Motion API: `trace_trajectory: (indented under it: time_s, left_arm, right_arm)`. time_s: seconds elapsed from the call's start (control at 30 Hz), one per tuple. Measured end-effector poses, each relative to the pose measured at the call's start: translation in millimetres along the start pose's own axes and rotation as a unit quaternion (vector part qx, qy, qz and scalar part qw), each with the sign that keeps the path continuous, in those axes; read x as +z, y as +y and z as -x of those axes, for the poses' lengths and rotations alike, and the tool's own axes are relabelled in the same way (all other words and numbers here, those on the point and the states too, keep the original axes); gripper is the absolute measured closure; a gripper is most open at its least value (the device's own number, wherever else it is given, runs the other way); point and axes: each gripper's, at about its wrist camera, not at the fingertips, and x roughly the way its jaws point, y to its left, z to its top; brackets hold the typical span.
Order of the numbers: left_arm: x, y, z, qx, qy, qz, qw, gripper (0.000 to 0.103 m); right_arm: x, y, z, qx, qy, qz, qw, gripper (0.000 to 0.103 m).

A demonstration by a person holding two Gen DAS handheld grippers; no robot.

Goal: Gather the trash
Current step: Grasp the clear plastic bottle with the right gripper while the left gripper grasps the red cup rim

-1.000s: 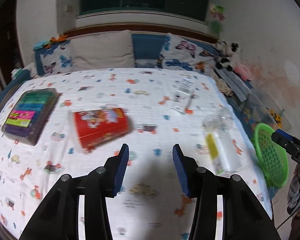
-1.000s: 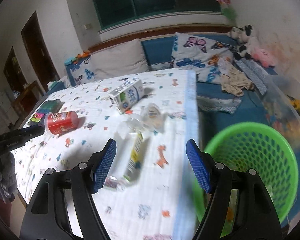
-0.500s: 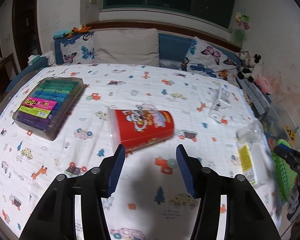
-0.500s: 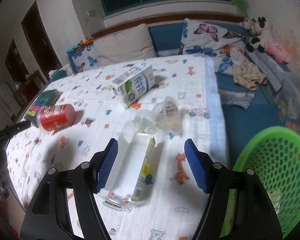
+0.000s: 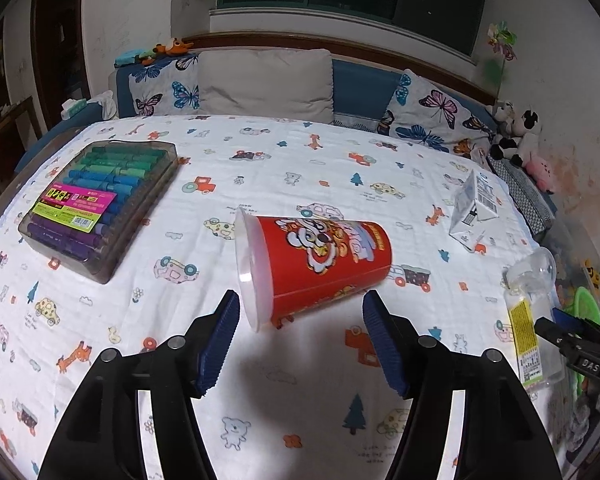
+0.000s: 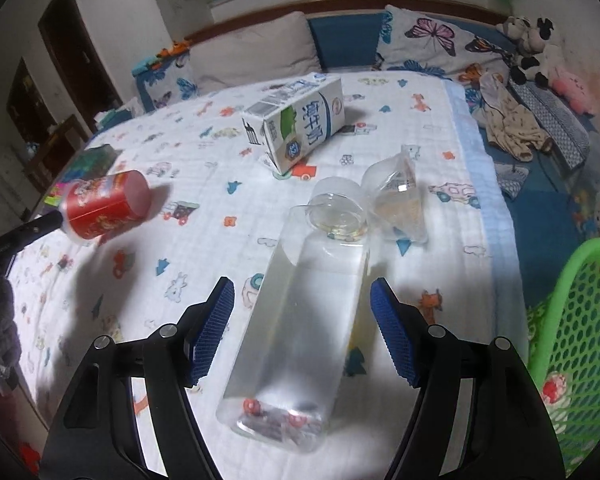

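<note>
Red snack cup lies on its side on my printed bedsheet, clear lid end facing my left claw, cartoon print up. Clear square bottle lies flat, wide mouth pointing away from me, yellow label along one side. Just beyond its mouth, touching or nearly so, a clear triangular wrapper. Milk carton lies on its side farther back. Green mesh basket sits off the bed's right edge.

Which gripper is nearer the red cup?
Left. The left gripper sits open right at the red cup; the right gripper straddles the clear bottle.
</note>
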Motion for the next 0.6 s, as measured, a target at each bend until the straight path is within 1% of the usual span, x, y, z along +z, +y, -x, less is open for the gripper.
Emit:
trace_trajectory:
  time_s: [0.03, 0.2, 0.3, 0.33, 0.37, 0.43, 0.53, 0.57, 0.6]
  left_arm:
    - [0.8, 1.4, -0.8, 0.0, -0.001, 0.001, 1.0, 0.035]
    - [5.2, 6.2, -8.8, -0.009, 0.0, 0.002, 1.0, 0.035]
    - [7.5, 8.6, -17.5, -0.009, 0.006, 0.003, 0.9999, 0.035]
    - [8.3, 9.0, -19.7, -0.01, 0.007, 0.003, 0.9999, 0.035]
    - [9.6, 10.3, -23.7, -0.011, 0.01, 0.004, 0.9999, 0.035]
    - [11.0, 12.8, -27.9, -0.014, 0.012, 0.009, 0.9998, 0.035]
    - [15.3, 18.3, -35.8, -0.024, 0.015, 0.022, 0.9994, 0.035]
    - [16.5, 19.3, -37.7, -0.029, 0.016, 0.024, 0.9992, 0.036]
    - [17.3, 19.9, -40.0, -0.037, 0.017, 0.025, 0.9988, 0.04]
  right_arm:
    - [1.5, 0.7, -3.2, -0.009, 0.001, 0.001, 1.0, 0.032]
    - [6.9, -3.2, -21.4, -0.024, 0.025, -0.009, 0.999, 0.032]
    - [7.5, -4.2, -29.5, -0.024, 0.037, -0.013, 0.999, 0.032]
    - [7.3, -4.0, -31.5, -0.023, 0.041, -0.012, 0.999, 0.036]
    - [7.2, -3.0, -33.1, -0.026, 0.044, -0.009, 0.999, 0.038]
    - [6.6, -0.6, -34.1, -0.032, 0.044, -0.002, 0.999, 0.039]
    - [5.9, -0.6, -33.6, -0.027, 0.044, -0.002, 0.999, 0.041]
    - [5.7, -0.8, -32.9, -0.023, 0.043, -0.004, 0.999, 0.042]
    - [5.1, -1.1, -31.9, -0.018, 0.043, -0.004, 0.999, 0.042]
